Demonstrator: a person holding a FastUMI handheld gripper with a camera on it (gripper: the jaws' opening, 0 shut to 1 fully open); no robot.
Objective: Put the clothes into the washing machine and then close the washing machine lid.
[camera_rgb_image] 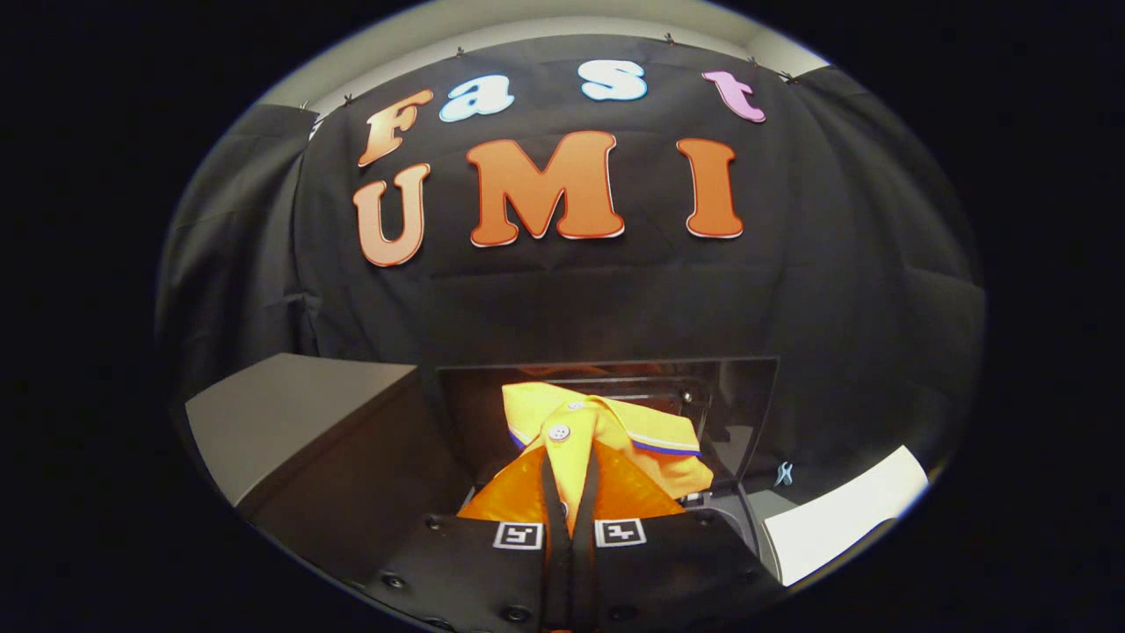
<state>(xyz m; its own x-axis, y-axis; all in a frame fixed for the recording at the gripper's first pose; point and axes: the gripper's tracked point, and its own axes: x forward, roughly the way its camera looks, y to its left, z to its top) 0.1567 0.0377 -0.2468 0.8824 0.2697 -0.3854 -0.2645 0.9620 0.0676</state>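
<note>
My gripper [569, 462] is shut on an orange polo shirt [642, 435], its two fingers pinching the placket just below a white button. The collar, with a blue stripe along its edge, flops to the right above the fingertips, and the shirt's body hangs below on both sides of the fingers. Behind the shirt stands the washing machine's dark transparent lid [738, 396], raised upright. The machine's top and opening [734, 510] sit below the shirt, mostly hidden by the cloth and the gripper body.
A dark box-like block with a grey top [299, 413] stands left of the machine. A white surface [844, 519] lies to the right. Black cloth walls close in behind and at both sides.
</note>
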